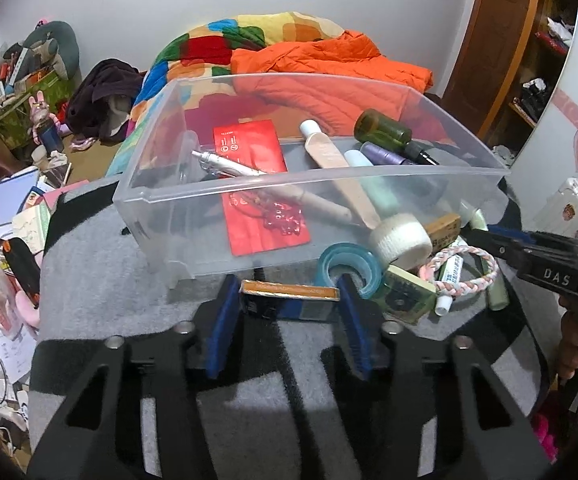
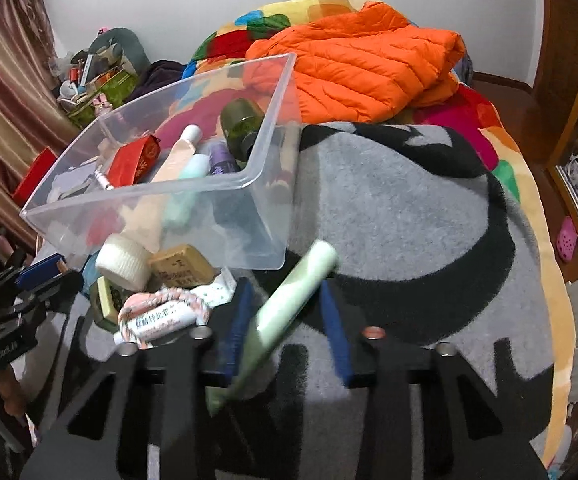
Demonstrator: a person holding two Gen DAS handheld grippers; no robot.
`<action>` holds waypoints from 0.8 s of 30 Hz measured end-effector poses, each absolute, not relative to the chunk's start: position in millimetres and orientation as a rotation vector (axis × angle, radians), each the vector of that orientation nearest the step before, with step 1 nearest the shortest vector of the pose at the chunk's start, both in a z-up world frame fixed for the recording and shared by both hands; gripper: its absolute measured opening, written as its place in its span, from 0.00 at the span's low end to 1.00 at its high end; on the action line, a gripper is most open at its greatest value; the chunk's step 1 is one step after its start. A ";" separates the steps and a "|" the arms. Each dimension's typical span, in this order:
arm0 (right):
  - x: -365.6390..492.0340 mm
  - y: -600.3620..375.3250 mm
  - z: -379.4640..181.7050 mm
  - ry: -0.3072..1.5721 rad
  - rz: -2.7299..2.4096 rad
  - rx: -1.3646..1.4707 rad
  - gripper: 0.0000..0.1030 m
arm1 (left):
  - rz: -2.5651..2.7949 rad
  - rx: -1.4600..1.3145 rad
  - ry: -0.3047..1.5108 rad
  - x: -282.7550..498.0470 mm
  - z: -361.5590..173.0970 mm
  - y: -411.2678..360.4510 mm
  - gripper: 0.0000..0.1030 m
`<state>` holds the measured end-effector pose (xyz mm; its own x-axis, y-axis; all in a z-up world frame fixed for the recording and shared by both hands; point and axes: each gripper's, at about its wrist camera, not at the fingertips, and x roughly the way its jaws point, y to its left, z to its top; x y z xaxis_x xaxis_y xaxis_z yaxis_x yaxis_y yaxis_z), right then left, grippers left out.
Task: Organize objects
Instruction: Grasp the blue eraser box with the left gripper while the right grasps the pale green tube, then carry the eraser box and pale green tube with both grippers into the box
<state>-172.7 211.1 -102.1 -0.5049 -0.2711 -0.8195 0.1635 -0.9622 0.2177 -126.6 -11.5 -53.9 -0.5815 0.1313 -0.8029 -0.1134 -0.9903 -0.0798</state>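
Clear plastic bin [image 1: 161, 200] sits on the grey and black blanket [image 2: 389, 208], holding a red envelope [image 1: 267, 204], a silver pen [image 1: 225, 163], a beige tube [image 1: 329, 152], a mint bottle [image 1: 373, 184], a purple bottle [image 1: 385, 155] and a green glass bottle [image 1: 385, 130]. My left tongs [image 1: 289, 300] stand narrowed around a small dark box [image 1: 289, 295] by the bin's near wall. My right tongs [image 2: 285, 312] have a pale green tube [image 2: 289, 304] between them, jaws narrowed; I cannot tell whether both pads press it.

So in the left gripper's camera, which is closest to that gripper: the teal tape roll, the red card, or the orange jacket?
1. Teal tape roll, just beyond the left gripper, outside the bin.
2. Red card, inside the clear bin.
3. Orange jacket, behind the bin on the bed.
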 end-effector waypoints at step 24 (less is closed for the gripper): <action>-124.2 218.3 -44.1 -0.091 -2.606 1.181 0.14 | 2.821 -1.142 -0.150 -79.3 6.2 -30.7 0.46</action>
<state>-124.2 218.3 -44.1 -0.6277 -0.2765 -0.7277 0.2250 -0.9593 0.1704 -79.3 -30.7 6.2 -0.7153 0.1245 -0.6876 -0.0508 -0.9907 -0.1265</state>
